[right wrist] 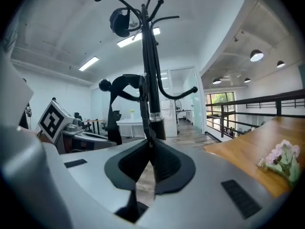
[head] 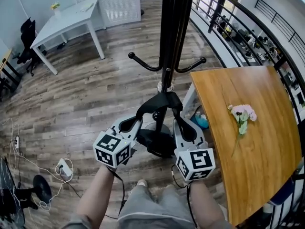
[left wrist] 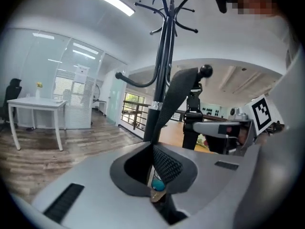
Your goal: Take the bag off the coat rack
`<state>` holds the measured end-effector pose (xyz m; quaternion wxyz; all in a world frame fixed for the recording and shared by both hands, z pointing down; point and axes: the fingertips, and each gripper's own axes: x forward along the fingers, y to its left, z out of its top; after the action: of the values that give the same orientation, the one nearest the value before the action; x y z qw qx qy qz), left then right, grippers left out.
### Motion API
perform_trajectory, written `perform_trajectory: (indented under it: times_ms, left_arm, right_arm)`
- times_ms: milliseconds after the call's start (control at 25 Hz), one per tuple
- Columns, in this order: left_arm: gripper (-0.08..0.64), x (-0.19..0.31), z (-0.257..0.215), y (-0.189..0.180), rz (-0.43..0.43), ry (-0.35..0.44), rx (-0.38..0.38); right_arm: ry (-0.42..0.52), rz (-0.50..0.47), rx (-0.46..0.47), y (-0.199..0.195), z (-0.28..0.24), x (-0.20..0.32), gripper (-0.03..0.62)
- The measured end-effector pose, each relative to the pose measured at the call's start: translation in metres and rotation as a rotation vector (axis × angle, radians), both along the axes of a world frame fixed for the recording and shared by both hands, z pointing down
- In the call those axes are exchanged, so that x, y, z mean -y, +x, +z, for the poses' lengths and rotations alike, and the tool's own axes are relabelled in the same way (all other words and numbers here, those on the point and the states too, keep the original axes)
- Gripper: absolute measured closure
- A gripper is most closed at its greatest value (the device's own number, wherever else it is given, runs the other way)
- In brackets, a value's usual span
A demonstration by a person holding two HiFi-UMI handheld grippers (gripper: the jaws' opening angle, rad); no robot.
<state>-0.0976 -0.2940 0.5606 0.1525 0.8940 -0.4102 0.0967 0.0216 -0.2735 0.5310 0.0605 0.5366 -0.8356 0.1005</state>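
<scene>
Your left claw (left wrist: 153, 146) - jaws together, pinched on bag strap (left wrist: 175, 95). Your right claw (right wrist: 151, 146) - jaws likewise clamped on strap, its other run. In head view both claws sat low, one either side of rack (head: 170, 32), near its pole, apart from each other. Strap rose from each claw, draped over ball-tipped hook (left wrist: 206, 71) on rack. Bag body not made out: only dark mass at rack foot, under claws. Wooden table (head: 257, 185) stood to your right, flowers (head: 243, 114) lying on it.
</scene>
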Motion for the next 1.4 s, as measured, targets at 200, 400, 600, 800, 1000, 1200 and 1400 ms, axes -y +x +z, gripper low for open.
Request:
perform_trajectory:
  times_ms: [200, 400, 600, 800, 1000, 1200, 1400]
  left_arm:
    - [0.545, -0.018, -0.056, -0.005, -0.019, 0.039, -0.022]
    - [0.545, -0.038, -0.117, -0.014, -0.035, 0.032, -0.006]
    - [0.545, -0.063, -0.183, -0.005, -0.007, 0.047, -0.038]
    - [0.545, -0.085, -0.242, 0.017, 0.055, 0.115, -0.073]
    - [0.545, -0.103, -0.283, 0.048, 0.13, 0.157, -0.099]
    - [0.545, -0.114, -0.311, 0.087, 0.241, 0.187, -0.132]
    - [0.545, -0.133, -0.334, 0.136, 0.377, 0.217, -0.162]
  right_arm:
    - [0.021, -0.008, 0.019, 0.008, -0.049, -0.012, 0.543]
    - [0.055, -0.017, 0.025, 0.017, -0.109, -0.031, 0.543]
    - [0.058, -0.031, 0.026, 0.033, -0.164, -0.054, 0.543]
    - [0.111, -0.016, 0.028, 0.054, -0.218, -0.086, 0.543]
    - [0.181, 0.036, 0.023, 0.084, -0.265, -0.117, 0.543]
    - [0.248, 0.096, -0.01, 0.114, -0.303, -0.144, 0.543]
    - [0.281, 0.204, -0.032, 0.154, -0.327, -0.181, 0.543]
